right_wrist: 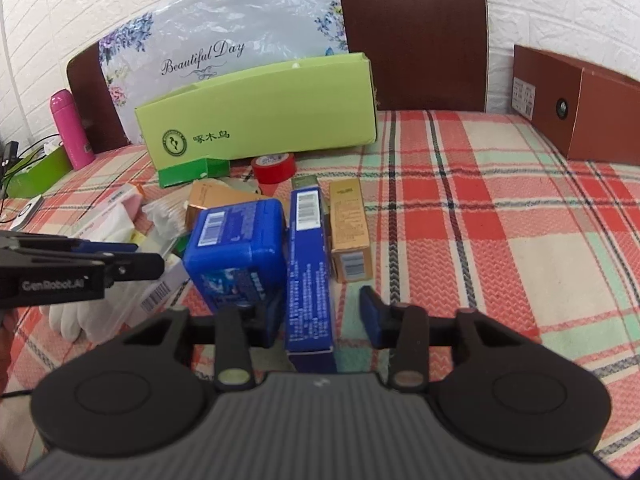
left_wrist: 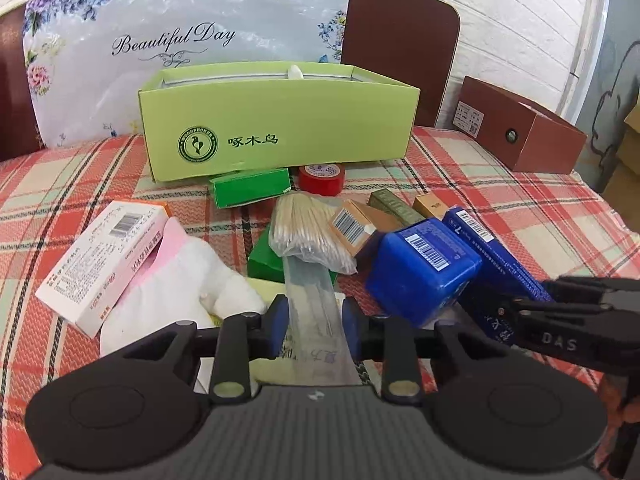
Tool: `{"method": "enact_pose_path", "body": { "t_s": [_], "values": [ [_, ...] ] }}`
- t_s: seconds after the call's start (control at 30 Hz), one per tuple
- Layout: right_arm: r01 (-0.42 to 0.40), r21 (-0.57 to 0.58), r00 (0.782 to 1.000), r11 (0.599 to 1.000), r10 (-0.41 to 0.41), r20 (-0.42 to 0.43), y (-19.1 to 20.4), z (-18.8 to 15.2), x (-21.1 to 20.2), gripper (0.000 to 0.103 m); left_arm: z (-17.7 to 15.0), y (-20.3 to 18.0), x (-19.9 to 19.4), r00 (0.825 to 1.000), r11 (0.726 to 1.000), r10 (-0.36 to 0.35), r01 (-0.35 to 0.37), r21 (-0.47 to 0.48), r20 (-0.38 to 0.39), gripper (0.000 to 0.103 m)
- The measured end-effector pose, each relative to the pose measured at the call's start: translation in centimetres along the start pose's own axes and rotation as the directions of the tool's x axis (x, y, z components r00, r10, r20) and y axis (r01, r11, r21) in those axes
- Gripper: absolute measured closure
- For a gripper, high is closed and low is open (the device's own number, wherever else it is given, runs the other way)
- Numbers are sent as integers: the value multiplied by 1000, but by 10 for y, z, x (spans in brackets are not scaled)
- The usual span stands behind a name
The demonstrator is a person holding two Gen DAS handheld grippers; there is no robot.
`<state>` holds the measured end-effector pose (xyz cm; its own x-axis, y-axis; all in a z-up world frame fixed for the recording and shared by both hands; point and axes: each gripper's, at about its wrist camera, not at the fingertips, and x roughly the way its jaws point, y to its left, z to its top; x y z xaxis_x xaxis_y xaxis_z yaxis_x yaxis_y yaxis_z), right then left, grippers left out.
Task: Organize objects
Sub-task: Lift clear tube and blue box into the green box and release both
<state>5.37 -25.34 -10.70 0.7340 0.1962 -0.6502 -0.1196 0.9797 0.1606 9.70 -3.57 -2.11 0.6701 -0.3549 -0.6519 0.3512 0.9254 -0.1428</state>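
With our left gripper [left_wrist: 314,322] pinching the flat clear packet [left_wrist: 310,280] and our right gripper [right_wrist: 322,320] straddling the long blue box [right_wrist: 310,268], pads apart, we should centre it, then carry both to the green box [left_wrist: 280,120] beyond.

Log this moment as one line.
left gripper: shut on clear packet | right gripper: open, straddling long blue box | green box: open-topped, behind the clutter

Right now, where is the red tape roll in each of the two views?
Left wrist view: red tape roll, centre, just below the light green box.
Right wrist view: red tape roll, left of centre, under the same box.
Shared landmark: the light green box behind it.
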Motion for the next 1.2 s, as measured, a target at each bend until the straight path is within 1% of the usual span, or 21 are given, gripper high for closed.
{"method": "enact_pose_path", "body": {
  "t_s": [0.03, 0.1, 0.2, 0.33, 0.4, 0.47, 0.57, 0.67, 0.73, 0.83, 0.9, 0.93, 0.97, 1.03, 1.13, 1.17, 1.2],
  "values": [
    [-11, 12, 1000, 1000, 11, -16, -1, -1, 1, 86, -1, 1, -3, 1000, 1000, -8, 8, -8, -4, 73],
    [-27, 21, 1000, 999, 27, -10, -2, -3, -3, 86, -4, 5, -11, 1000, 999, -23, 23, -30, -10, 73],
    [-39, 8, 999, 999, 38, 37, -2, -4, -19, 86, -6, 9, -24, 999, 998, -42, 42, -57, 0, 74],
    [-57, 4, 992, 998, 56, 116, -2, 4, -44, 86, 1, 10, -45, 997, 996, -57, 60, -60, 51, 75],
    [-63, 2, 987, 998, 62, 147, -2, 10, -53, 86, 7, 10, -54, 995, 996, -67, 71, -55, 81, 92],
    [-76, 5, 982, 997, 74, 173, -2, 16, -60, 86, 13, 11, -61, 991, 994, -83, 90, -68, 101, 99],
    [-93, 0, 974, 996, 91, 209, -1, 26, -68, 86, 19, 11, -66, 990, 997, -65, 70, -40, 127, 99],
    [-96, -11, 969, 995, 96, 226, 2, 31, -69, 86, 11, 10, -59, 994, 996, -82, 81, 24, 67, 98],
    [-104, -14, 971, 994, 105, 217, 4, 31, -66, 86, -2, 7, -52, 997, 996, -72, 72, 58, 6, 96],
    [-105, -8, 976, 994, 105, 189, 5, 25, -60, 86, -24, 4, -45, 994, 992, -81, 87, 87, -71, 93],
    [-101, -1, 980, 995, 99, 172, 4, 21, -58, 86, -35, 1, -45, 991, 990, -85, 96, 106, -103, 83],
    [-97, 0, 981, 995, 96, 166, 3, 19, -57, 86, -40, 0, -47, 990, 987, -89, 103, 120, -112, 71],
    [-93, 3, 983, 996, 91, 162, 2, 18, -57, 86, -43, -1, -48, 989, 985, -92, 109, 136, -120, 56],
    [-87, 11, 984, 996, 85, 157, 0, 16, -56, 86, -48, -4, -45, 988, 981, -84, 105, 164, -131, 41],
    [-91, 28, 985, 995, 86, 149, -2, 16, -53, 86, -52, -11, -28, 986, 976, -28, 62, 210, -163, 41],
    [-92, 29, 985, 995, 87, 148, -1, 16, -52, 86, -53, -14, -27, 990, 970, -25, 58, 235, -142, 40],
    [-94, 28, 985, 995, 89, 149, 0, 15, -52, 86, -53, -17, -25, 990, 966, -23, 58, 254, -141, 42]
  ]
}}
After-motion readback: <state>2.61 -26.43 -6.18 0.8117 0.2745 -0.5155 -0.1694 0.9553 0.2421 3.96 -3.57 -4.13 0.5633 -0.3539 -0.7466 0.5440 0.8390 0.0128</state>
